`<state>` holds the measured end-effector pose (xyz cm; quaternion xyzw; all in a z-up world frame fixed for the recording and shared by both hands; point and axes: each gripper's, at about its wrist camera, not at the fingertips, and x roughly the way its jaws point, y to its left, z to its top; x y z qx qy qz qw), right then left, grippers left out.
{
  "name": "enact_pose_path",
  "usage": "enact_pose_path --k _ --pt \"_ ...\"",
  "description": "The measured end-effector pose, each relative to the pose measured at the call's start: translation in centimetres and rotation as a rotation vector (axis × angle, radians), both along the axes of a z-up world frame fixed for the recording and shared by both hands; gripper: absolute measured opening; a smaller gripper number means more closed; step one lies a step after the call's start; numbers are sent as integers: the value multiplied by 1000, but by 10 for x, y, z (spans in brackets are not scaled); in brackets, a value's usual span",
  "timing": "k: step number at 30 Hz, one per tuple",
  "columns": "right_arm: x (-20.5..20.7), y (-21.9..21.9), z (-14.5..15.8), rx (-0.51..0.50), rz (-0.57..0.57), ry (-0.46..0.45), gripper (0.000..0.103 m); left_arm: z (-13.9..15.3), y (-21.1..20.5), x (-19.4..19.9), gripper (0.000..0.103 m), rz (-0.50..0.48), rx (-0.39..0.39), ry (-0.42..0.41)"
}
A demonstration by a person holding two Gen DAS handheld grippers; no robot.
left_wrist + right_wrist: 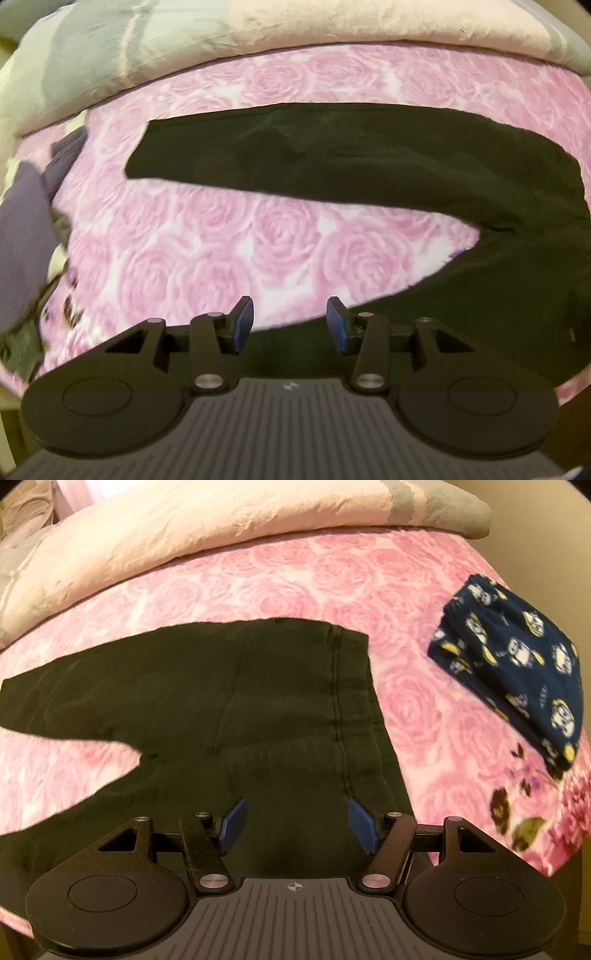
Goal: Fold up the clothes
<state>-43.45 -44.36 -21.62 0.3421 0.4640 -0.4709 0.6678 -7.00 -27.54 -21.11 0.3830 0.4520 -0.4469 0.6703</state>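
Lying flat on the pink rose-patterned bed cover (280, 587), the black fabric trousers (258, 709) run lengthwise from left to right, waistband under the empty, unclenched right gripper (295, 821), near leg under the empty, unclenched left gripper (290, 325).

Home bedroom: bed with rose-print blanket (258, 590), rumpled duvet (221, 513).
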Motion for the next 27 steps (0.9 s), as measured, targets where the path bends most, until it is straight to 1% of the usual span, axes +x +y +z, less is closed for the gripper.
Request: enact_pose_path --k 7,10,12,14,16,19,21,24,27 --pt "20 -36 -46 1 5 9 64 -51 -45 19 39 -94 -33 57" --pt "33 -54 -69 3 37 12 64 -76 -69 23 39 -137 -51 76" --pt "41 -69 -85 -3 73 13 64 -90 -86 25 38 -183 -72 79" --pt "47 -88 -95 -32 121 8 64 -101 -106 30 38 -242 -104 73" --pt "51 -109 -101 -80 177 -5 64 -108 -128 36 38 -321 -155 58" --pt "58 -141 -103 -146 279 -28 64 -115 -161 49 38 -437 -229 34" --pt "62 -163 -104 -181 350 -41 64 -120 -183 58 38 -512 -259 26" --pt "71 -195 -111 -164 444 -36 64 -128 -212 69 39 -629 -275 17" --pt "81 -220 -120 -104 518 -35 64 -141 -230 81 39 -737 -252 3"
